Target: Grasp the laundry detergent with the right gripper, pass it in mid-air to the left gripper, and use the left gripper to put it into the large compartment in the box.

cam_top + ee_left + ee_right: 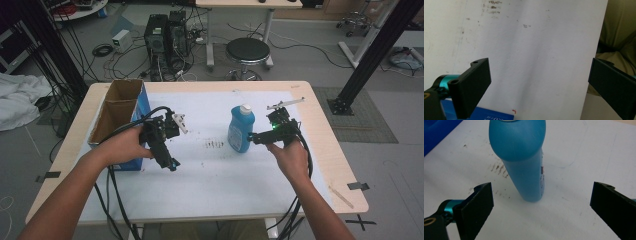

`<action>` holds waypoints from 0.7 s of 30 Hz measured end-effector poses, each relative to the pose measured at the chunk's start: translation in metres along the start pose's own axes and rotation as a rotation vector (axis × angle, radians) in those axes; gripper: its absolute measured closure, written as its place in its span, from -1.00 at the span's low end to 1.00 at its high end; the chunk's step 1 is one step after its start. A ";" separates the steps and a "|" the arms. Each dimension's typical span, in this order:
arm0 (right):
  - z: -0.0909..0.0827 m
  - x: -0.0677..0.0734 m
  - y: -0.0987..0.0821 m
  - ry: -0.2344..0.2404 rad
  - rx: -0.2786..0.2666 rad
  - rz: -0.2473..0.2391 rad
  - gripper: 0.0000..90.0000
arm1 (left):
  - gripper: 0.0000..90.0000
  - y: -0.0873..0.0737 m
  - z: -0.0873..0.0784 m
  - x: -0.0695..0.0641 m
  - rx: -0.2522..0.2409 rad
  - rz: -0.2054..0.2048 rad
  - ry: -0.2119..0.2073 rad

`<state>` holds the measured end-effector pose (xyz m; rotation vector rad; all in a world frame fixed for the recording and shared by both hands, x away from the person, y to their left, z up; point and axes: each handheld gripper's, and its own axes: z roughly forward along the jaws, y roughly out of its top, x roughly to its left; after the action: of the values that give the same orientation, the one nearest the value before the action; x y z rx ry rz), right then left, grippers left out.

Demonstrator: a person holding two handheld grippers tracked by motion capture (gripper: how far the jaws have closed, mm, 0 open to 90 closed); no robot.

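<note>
Reaching: the blue bottle (241, 129) is being approached by the right gripper (541, 205), whose jaws are spread wide with nothing between them.
Bottle place: it is stood upright near the middle of the bench (320, 135), on the white sheet (210, 175), just beside the right gripper and not yet touched.
Left gripper (539, 82): it is held wide and empty over the white sheet, close to the cardboard box (117, 112).
Handling: the bottle is judged to be smooth plastic, a little slippery, and somewhat heavy if liquid is inside; it can be tipped easily because it is tall.
Hold: the straight lower body is advised, not the rounded shoulder or the white cap (245, 107).
</note>
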<state>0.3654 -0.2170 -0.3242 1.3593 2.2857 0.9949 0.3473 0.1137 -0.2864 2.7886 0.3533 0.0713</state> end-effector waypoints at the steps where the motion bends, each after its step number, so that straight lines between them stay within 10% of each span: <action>1: 0.001 0.001 -0.001 0.002 -0.013 -0.002 -0.91 | -0.90 0.000 0.000 0.000 0.000 0.000 0.000; 21: 0.016 0.012 -0.017 -0.006 -0.180 -0.038 -0.91 | -0.90 -0.002 -0.001 0.002 -0.002 -0.010 0.000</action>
<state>0.3567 -0.2055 -0.3464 1.2396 2.1503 1.1517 0.3488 0.1160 -0.2861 2.7841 0.3675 0.0690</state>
